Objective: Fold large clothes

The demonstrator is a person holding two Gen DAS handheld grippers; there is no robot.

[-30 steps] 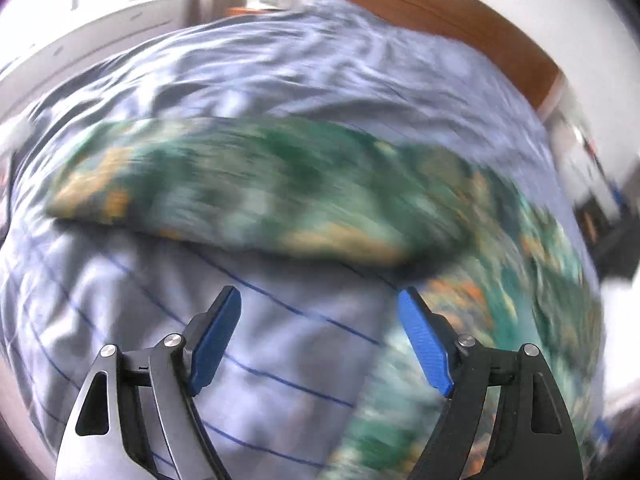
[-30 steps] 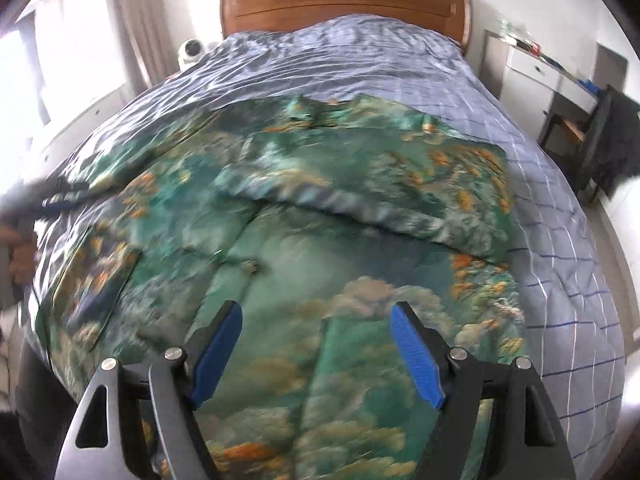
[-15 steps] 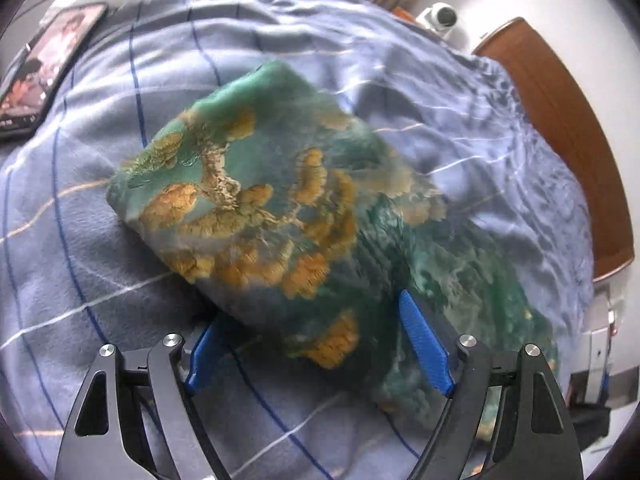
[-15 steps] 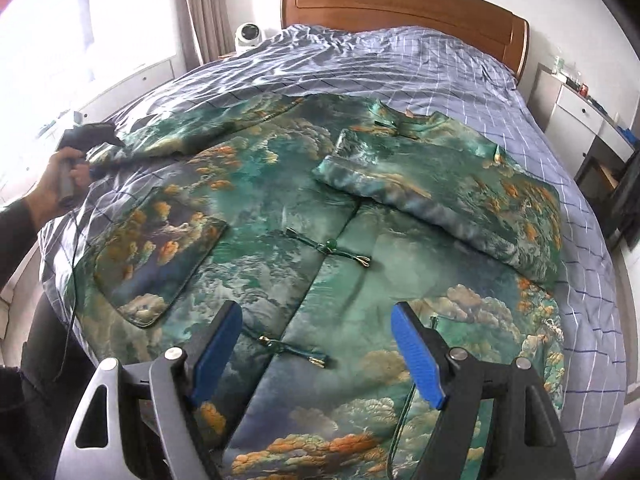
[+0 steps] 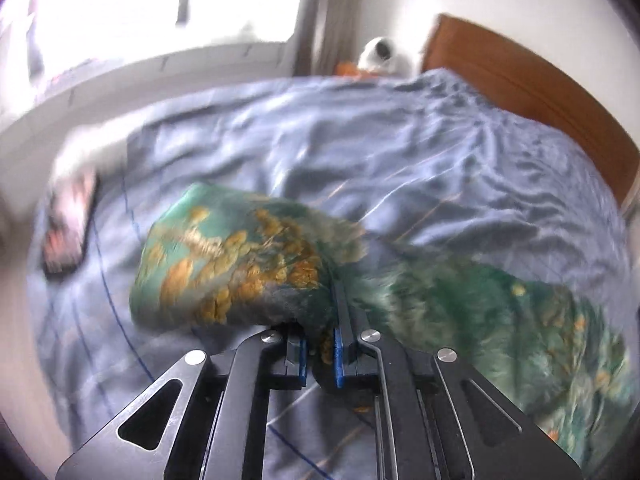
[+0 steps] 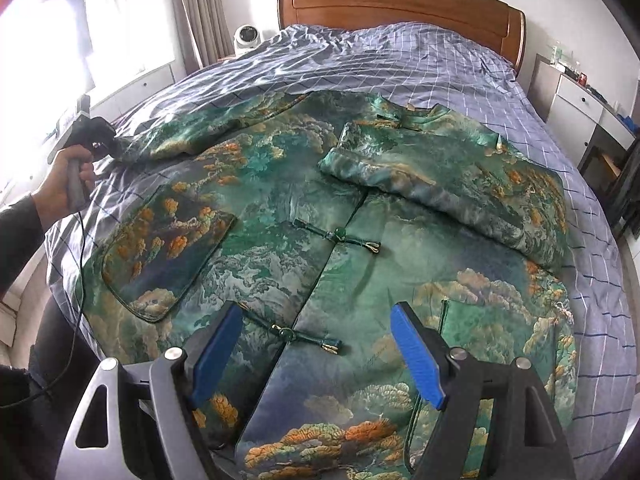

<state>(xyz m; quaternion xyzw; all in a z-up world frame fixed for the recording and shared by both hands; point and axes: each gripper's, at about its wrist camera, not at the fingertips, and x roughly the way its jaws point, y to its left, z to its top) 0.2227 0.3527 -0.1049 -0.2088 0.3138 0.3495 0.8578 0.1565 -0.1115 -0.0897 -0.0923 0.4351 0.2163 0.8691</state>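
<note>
A large green jacket (image 6: 360, 240) with orange cloud print and knot buttons lies front up on the bed. Its right sleeve (image 6: 440, 188) is folded across the chest. Its left sleeve (image 6: 192, 136) stretches out to the left. My left gripper (image 5: 320, 354) is shut on the cuff end of that sleeve (image 5: 240, 268); it also shows in the right wrist view (image 6: 100, 140), held by a hand. My right gripper (image 6: 316, 356) is open and empty, hovering above the jacket's lower front near the hem.
The bed has a blue checked cover (image 6: 400, 60) and a wooden headboard (image 6: 400, 0). A phone (image 5: 68, 232) lies on the cover left of the cuff. A small white fan (image 6: 246, 36) stands by the headboard. A white cabinet (image 6: 576, 100) stands to the right.
My left gripper has closed on the sleeve cuff that it was open around half a second ago. My right gripper has stayed open and drawn back toward the jacket's hem.
</note>
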